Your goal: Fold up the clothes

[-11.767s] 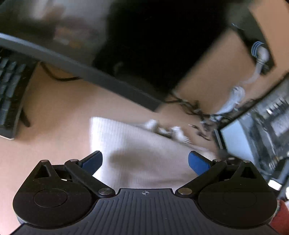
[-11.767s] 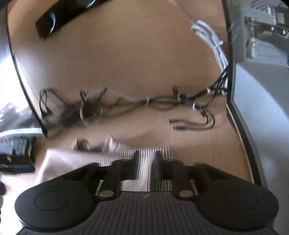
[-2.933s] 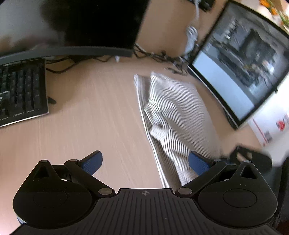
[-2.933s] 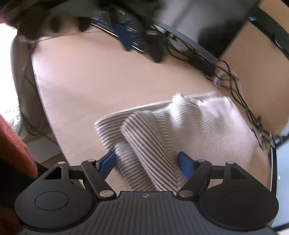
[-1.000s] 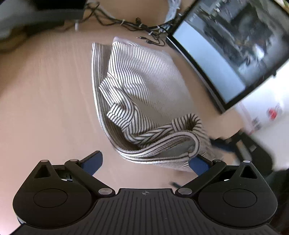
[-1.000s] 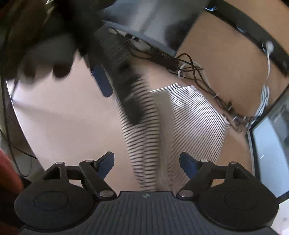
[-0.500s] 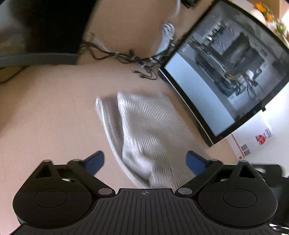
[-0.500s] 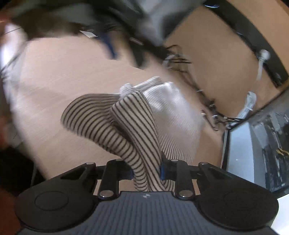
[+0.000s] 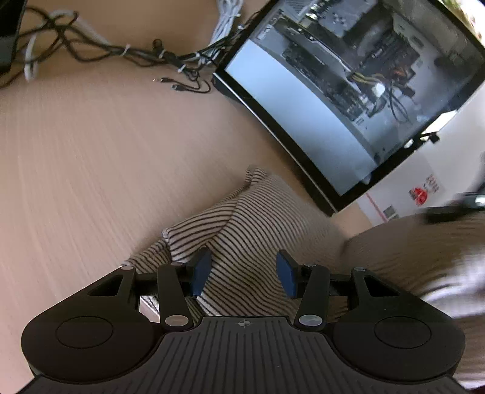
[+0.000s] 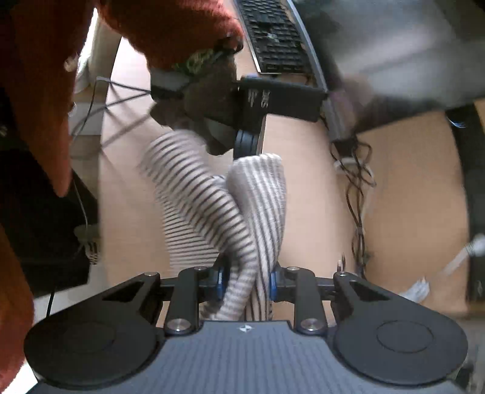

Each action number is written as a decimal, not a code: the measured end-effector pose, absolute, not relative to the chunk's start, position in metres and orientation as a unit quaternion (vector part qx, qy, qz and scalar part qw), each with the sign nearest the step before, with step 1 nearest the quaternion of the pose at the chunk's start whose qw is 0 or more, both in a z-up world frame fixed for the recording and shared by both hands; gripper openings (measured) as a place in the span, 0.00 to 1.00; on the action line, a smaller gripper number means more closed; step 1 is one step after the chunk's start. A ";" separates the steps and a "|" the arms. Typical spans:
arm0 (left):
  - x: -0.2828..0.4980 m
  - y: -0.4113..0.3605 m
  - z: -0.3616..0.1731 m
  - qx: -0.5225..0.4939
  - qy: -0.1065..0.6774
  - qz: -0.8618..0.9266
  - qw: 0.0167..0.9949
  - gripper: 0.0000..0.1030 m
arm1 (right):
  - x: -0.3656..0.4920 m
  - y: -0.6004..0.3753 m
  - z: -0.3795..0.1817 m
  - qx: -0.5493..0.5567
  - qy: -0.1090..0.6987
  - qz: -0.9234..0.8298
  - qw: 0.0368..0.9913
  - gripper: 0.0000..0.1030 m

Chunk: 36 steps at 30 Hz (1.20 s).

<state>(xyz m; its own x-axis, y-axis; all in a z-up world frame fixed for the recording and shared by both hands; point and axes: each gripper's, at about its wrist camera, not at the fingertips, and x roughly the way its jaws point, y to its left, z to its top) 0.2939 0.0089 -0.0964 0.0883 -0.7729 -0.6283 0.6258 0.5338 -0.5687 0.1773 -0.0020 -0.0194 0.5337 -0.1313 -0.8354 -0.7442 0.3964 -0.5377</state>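
Right wrist: striped garment (image 10: 257, 212) bunched lengthwise, running straight ahead.

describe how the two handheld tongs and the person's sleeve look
Both tongs are black plastic: a ribbed central body, round discs on either side, linkage arms with silver pivot screws, and blue pads on the fingers. Left tongs, right tongs. The person wears a fuzzy rust-red knitted sleeve.

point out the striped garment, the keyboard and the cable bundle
striped garment (image 9: 257, 224), left wrist view, on its raised fold
keyboard (image 10: 272, 36), right wrist view, on the keys
cable bundle (image 9: 136, 53), left wrist view, on the tangled middle
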 end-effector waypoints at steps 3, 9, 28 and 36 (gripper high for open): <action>0.301 0.020 -0.100 -0.110 0.487 -0.464 0.732 0.31 | 0.195 -0.014 -0.051 -0.500 0.440 0.250 0.703 0.26; 0.291 0.076 -0.082 -0.202 0.458 -0.418 0.758 0.68 | 0.223 -0.026 -0.086 -0.467 0.452 0.261 0.713 0.28; 0.273 0.022 -0.055 0.033 0.443 -0.358 0.821 0.82 | 0.211 -0.060 -0.047 -0.312 0.373 0.044 0.873 0.74; 0.298 0.001 -0.070 0.053 0.462 -0.351 0.812 0.87 | 0.226 -0.119 -0.075 -0.193 0.394 -0.105 0.893 0.75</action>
